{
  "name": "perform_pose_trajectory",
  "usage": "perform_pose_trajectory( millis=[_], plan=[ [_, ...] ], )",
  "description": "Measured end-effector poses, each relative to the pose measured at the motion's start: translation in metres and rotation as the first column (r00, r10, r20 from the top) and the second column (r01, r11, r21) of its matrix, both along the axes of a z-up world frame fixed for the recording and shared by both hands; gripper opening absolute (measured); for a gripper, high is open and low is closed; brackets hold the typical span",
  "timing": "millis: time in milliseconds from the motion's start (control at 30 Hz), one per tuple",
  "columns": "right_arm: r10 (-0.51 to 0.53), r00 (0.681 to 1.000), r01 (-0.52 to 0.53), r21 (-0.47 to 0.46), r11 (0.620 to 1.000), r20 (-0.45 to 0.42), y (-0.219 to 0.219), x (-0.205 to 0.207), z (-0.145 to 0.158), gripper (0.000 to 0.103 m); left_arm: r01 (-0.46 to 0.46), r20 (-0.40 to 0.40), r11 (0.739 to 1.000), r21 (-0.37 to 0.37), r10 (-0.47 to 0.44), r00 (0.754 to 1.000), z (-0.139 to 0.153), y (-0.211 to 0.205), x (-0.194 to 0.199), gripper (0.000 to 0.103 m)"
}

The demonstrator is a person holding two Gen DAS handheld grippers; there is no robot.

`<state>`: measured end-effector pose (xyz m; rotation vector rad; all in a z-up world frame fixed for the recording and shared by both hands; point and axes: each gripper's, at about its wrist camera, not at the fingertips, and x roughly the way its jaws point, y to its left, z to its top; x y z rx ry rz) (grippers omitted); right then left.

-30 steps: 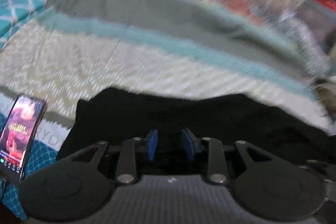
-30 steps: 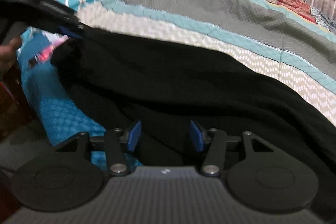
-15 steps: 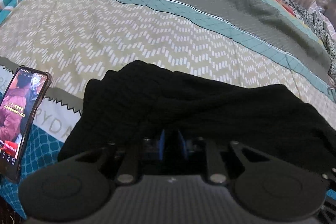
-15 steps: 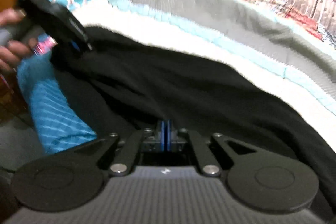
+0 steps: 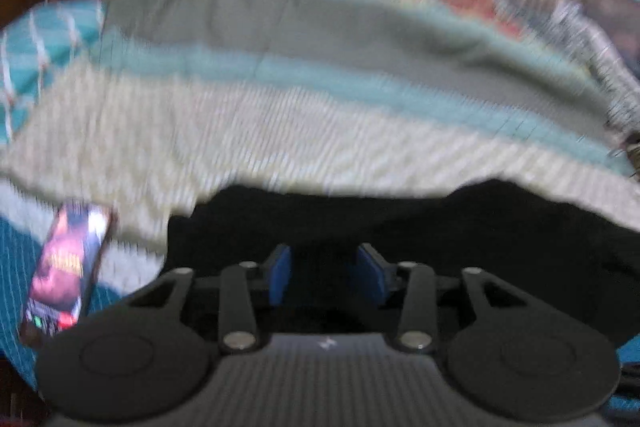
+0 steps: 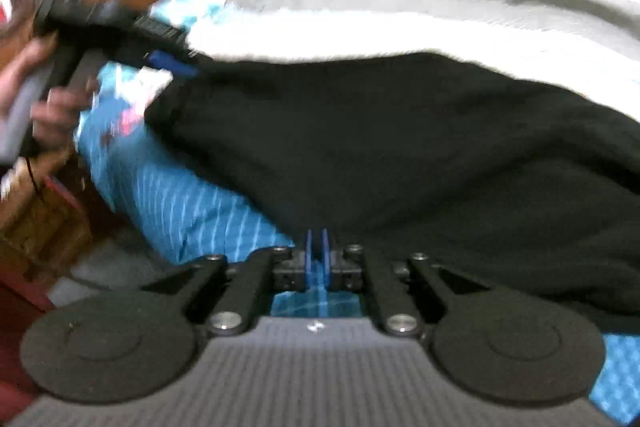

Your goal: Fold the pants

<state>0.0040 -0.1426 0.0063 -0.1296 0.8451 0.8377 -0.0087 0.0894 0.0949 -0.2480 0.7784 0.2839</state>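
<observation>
A striped bedspread (image 5: 280, 131) fills the background, and the black pants (image 6: 380, 147) are spread across its near edge. The left gripper (image 5: 324, 275), clamped half a second ago, has just been opened, its pads parted over the cloth. The right gripper (image 6: 317, 259) is pinched shut, apparently on nothing, though blur hides its tips. Both holds seem released, so a fresh grasp is probably needed.

Phone (image 5: 66, 269) just left of pants (image 5: 420, 239)
</observation>
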Motion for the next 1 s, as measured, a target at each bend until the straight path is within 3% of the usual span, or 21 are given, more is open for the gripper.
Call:
perform_pose_trajectory(
  millis=[67,167,267,333,367,400,467,567,667,733,800,933,1000],
  plan=[
    [-0.091,0.995,0.09,0.044,0.995,0.04,-0.022,0.001,0.016,0.01,0.051,0.061,0.999,0.017,-0.052,0.997,0.012,-0.017,0.0,0.042],
    [-0.261,0.961,0.255,0.079,0.964,0.09,-0.054,0.016,0.029,0.012,0.147,0.059,0.989,0.012,-0.148,0.987,0.009,-0.041,0.016,0.042],
    [-0.393,0.914,0.394,0.012,0.919,0.098,-0.073,0.035,0.017,0.016,0.199,-0.014,0.979,0.036,-0.199,0.98,-0.016,-0.062,0.035,0.042],
    [-0.452,0.889,0.457,-0.081,0.886,0.068,-0.088,0.044,-0.004,0.015,0.219,-0.115,0.975,0.041,-0.213,0.97,-0.043,-0.07,0.046,0.042],
    [-0.487,0.873,0.486,-0.124,0.865,0.023,-0.101,0.046,-0.016,0.01,0.215,-0.193,0.976,0.045,-0.203,0.96,-0.058,-0.071,0.051,0.041],
    [-0.497,0.868,0.495,-0.062,0.867,-0.011,-0.116,0.041,-0.017,0.01,0.214,-0.271,0.976,0.045,-0.194,0.943,-0.074,-0.069,0.053,0.042],
    [-0.541,0.835,0.545,0.013,0.838,-0.095,-0.141,0.034,-0.012,0.01,0.254,-0.246,0.965,0.072,-0.229,0.942,-0.079,-0.069,0.039,0.042],
    [-0.622,0.782,0.623,0.085,0.778,-0.032,-0.178,0.024,0.012,0.016,0.278,-0.254,0.957,0.079,-0.25,0.934,-0.067,-0.07,0.033,0.042],
    [-0.688,0.726,0.68,0.131,0.721,0.018,-0.2,0.039,0.029,0.016,0.268,-0.208,0.962,0.057,-0.251,0.946,-0.05,-0.077,0.036,0.042],
    [-0.691,0.721,0.682,0.122,0.721,0.049,-0.196,0.058,0.027,0.016,0.278,-0.161,0.959,0.044,-0.268,0.95,-0.039,-0.088,0.041,0.043],
    [-0.67,0.741,0.663,0.119,0.739,0.032,-0.187,0.082,0.018,0.016,0.299,-0.151,0.953,0.041,-0.29,0.945,-0.033,-0.105,0.051,0.043],
    [-0.631,0.774,0.633,0.069,0.771,-0.054,-0.178,0.122,-0.007,0.015,0.352,-0.218,0.931,0.102,-0.324,0.921,-0.045,-0.14,0.068,0.044],
    [-0.664,0.747,0.664,-0.004,0.748,-0.033,-0.182,0.134,-0.008,0.01,0.357,-0.285,0.927,0.116,-0.313,0.906,-0.06,-0.152,0.076,0.044]
  ],
)
